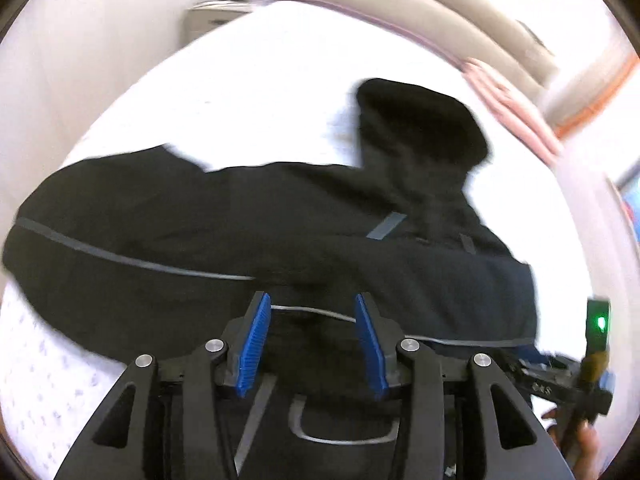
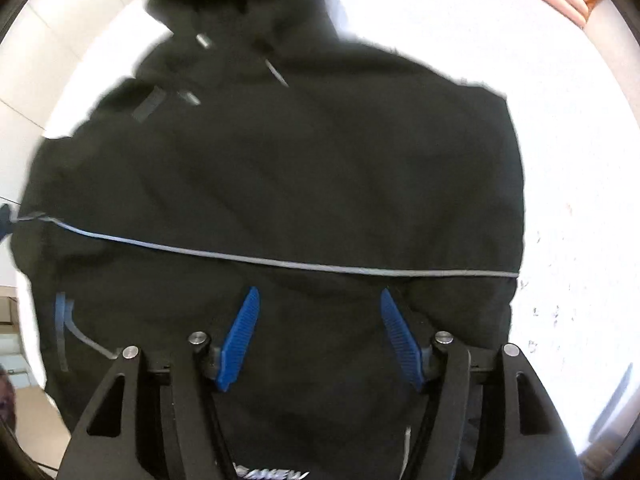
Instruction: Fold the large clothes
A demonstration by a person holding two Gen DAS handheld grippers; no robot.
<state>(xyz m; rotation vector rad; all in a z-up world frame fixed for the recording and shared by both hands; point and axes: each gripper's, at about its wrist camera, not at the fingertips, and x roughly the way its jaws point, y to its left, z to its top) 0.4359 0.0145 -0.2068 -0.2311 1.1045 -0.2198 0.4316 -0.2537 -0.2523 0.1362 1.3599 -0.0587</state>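
A large black hooded jacket with thin grey piping lies spread on a white bed, its hood pointing away from me. It also fills the right wrist view. My left gripper is open just above the jacket's near part, with nothing between its blue pads. My right gripper is open over the jacket's lower body, below the grey piping line, and holds nothing. The right gripper's body also shows at the right edge of the left wrist view.
The bed sheet is white with a faint print. A pink-striped pillow or blanket edge lies at the far right of the bed. A grey bedside unit stands beyond the bed's far end. Floor shows at the left.
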